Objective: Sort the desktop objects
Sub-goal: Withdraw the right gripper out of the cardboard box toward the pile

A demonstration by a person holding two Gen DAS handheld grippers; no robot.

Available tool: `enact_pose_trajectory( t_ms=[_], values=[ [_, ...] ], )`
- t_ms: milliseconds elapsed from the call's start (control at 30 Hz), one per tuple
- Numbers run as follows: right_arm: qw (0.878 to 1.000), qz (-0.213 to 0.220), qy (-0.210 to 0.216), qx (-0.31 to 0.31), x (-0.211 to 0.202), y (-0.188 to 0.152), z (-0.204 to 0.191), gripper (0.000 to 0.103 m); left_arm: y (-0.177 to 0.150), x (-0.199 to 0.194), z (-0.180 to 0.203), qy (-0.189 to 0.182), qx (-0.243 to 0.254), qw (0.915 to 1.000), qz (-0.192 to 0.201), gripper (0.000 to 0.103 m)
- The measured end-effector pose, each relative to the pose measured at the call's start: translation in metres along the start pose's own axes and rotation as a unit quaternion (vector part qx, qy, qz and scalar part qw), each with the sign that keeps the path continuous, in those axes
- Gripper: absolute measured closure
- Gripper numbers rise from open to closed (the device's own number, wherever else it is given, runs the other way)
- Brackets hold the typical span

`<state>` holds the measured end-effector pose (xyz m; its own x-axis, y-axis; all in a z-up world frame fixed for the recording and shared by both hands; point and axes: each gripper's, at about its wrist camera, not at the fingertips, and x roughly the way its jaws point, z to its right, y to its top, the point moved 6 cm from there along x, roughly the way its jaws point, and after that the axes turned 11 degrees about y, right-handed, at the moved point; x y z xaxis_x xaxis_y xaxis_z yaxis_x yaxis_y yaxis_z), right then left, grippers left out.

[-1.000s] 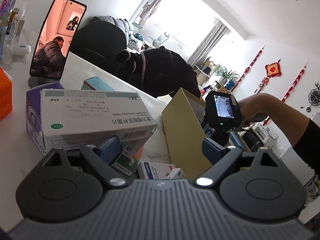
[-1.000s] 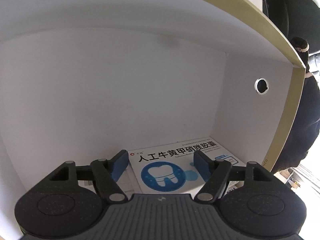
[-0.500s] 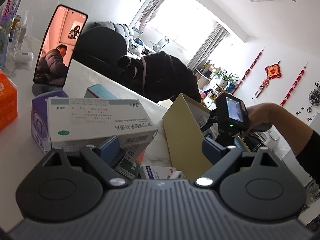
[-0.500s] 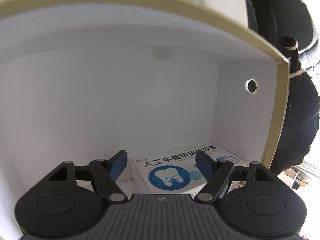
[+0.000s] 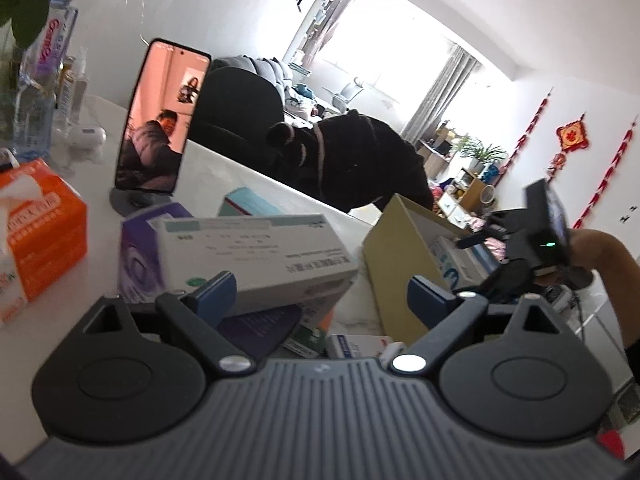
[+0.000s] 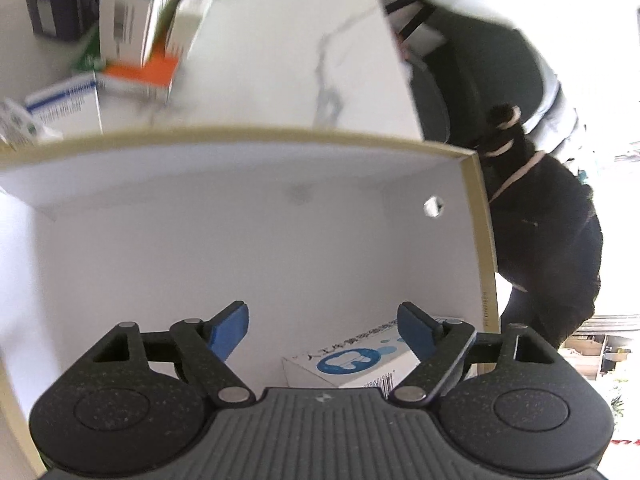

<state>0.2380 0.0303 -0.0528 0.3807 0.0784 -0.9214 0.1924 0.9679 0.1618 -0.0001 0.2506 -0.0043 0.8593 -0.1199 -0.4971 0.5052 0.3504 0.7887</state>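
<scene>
Starting at the left of the left wrist view, we see an orange tissue pack [image 5: 44,232] near the left edge of the white marble table [image 5: 248,178], then a phone [image 5: 162,120] upright on its round stand, its screen lit. Next comes the heap of medicine cartons: a purple box [image 5: 138,256] with a long white-and-grey carton [image 5: 256,256] lying across it, long axis running roughly left to right and tilted down toward the cardboard box. A teal-topped carton [image 5: 248,202] lies behind the heap, and a small blue-and-white carton [image 5: 360,345] lies flat on the table in front of it.

Our left gripper [image 5: 320,292] hovers over this heap with its jaws opening; the white carton's near edge sits beside the left blue pad, but nothing is pinched.

Further right stands the open cardboard box [image 5: 396,248], tan outside and white inside, near the table's right edge. Our right gripper [image 5: 486,258] is above its opening.

In the right wrist view, the right gripper's [image 6: 322,330] jaws are opening and hold nothing. Below them, a tooth-logo carton [image 6: 352,364] lies flat on the box floor in the right-hand corner, long axis slanting toward the side wall.
</scene>
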Motion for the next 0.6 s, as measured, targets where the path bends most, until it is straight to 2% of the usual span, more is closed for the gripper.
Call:
enact_pose_trajectory(
  t_ms=[100, 333, 500, 600],
  values=[
    [0.999, 0.040, -0.010, 0.027, -0.008, -0.008, -0.039, 0.015, 0.004, 0.001, -0.004, 0.012, 0.003, 0.9999, 0.000, 0.008],
    [0.989, 0.117, -0.030, 0.091, -0.044, -0.027, -0.063, 0.013, 0.006, 0.006, -0.014, 0.035, 0.010, 0.9993, -0.004, 0.006],
    [0.972, 0.179, -0.031, 0.149, -0.074, -0.038, -0.070, 0.012, 0.009, 0.007, -0.015, 0.047, 0.010, 0.9988, -0.003, 0.006],
    [0.957, 0.222, -0.029, 0.182, -0.092, -0.041, -0.077, 0.012, 0.010, 0.009, -0.015, 0.052, 0.013, 0.9986, -0.003, 0.006]
  ],
)
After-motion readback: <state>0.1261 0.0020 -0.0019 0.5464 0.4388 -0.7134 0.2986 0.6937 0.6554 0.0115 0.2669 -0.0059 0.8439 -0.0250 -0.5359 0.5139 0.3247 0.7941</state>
